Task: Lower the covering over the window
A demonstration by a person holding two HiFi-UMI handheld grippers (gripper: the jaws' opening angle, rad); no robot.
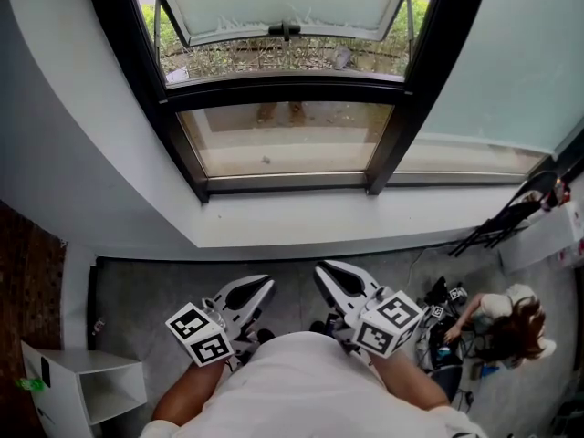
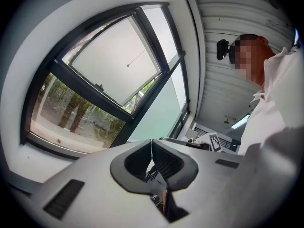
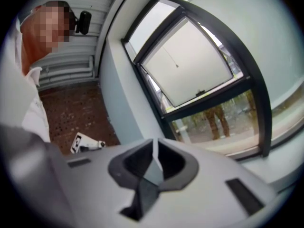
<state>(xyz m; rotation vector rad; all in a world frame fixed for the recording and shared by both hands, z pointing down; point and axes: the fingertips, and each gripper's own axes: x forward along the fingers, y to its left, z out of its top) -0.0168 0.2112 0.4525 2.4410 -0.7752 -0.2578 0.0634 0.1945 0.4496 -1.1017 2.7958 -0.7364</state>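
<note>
Window (image 1: 283, 140) looms well beyond left gripper (image 1: 263, 286) and right gripper (image 1: 325, 270), both closed, empty.

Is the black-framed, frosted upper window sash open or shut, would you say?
Open: the black-framed frosted sash tilts outward at its bottom, shrubs showing through the gap.

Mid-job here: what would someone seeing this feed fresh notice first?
The big black-framed window fills the top of the head view, its upper pane swung outward over greenery. Below it, the white left gripper and right gripper sit side by side near the wearer's chest, both shut and empty. Another person crouches over dark gear on the floor at lower right.
</note>
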